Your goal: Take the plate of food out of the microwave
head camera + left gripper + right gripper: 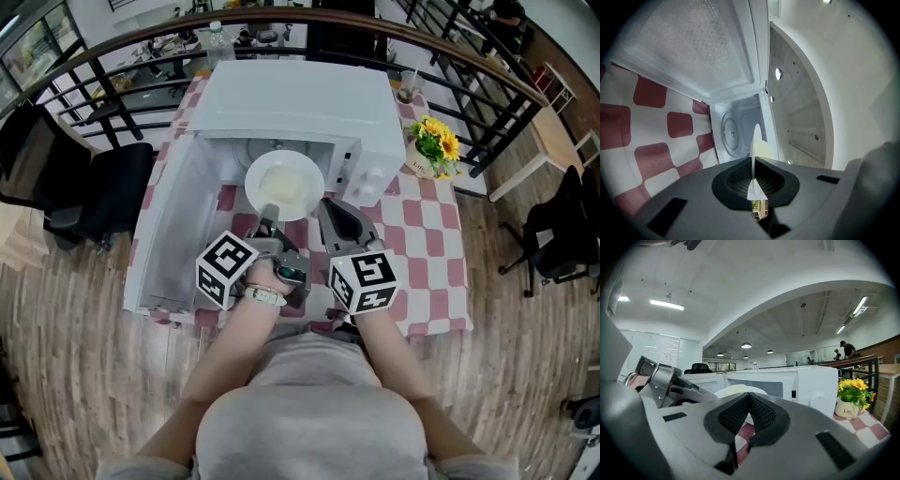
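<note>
**Q:** Head view: where is the plate found?

**A:** The plate (284, 185), with pale food on it, is seen at the mouth of the microwave (300, 98). The door (173, 225) is swung open to the left. The near rim is clamped by the left gripper (268, 217). The right gripper (330, 208) is held just beside it, above the checked table (427, 244).

**Q:** Left gripper view?

**A:** The plate (754, 154) is seen edge-on, pinched between the jaws. The turntable (730, 133) is noted beyond it.

**Q:** Right gripper view?

**A:** The jaws are pressed together, with nothing held. The plate (736, 391) is seen past them and flowers (853, 390) at right.
</note>
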The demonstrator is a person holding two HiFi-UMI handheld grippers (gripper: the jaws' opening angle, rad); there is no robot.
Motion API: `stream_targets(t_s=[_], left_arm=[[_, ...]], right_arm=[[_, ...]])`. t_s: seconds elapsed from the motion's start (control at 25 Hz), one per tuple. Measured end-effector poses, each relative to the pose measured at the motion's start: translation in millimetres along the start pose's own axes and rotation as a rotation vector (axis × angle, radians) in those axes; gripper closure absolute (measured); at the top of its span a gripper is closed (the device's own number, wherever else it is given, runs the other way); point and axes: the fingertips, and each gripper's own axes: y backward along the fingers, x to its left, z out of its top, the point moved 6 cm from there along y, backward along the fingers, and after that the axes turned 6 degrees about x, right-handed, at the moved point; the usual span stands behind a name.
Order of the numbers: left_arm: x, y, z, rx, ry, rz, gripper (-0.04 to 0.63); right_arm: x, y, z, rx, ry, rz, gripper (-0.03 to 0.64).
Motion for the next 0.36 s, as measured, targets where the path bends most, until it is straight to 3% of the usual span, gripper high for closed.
stream_targets(t_s=[0.36], left_arm=[[-1.3,2.2,0.6,0.004,-0.010,-0.005,0.583]], right_arm=[[6.0,0.7,1.4,0.005,0.021,0.001,0.594]])
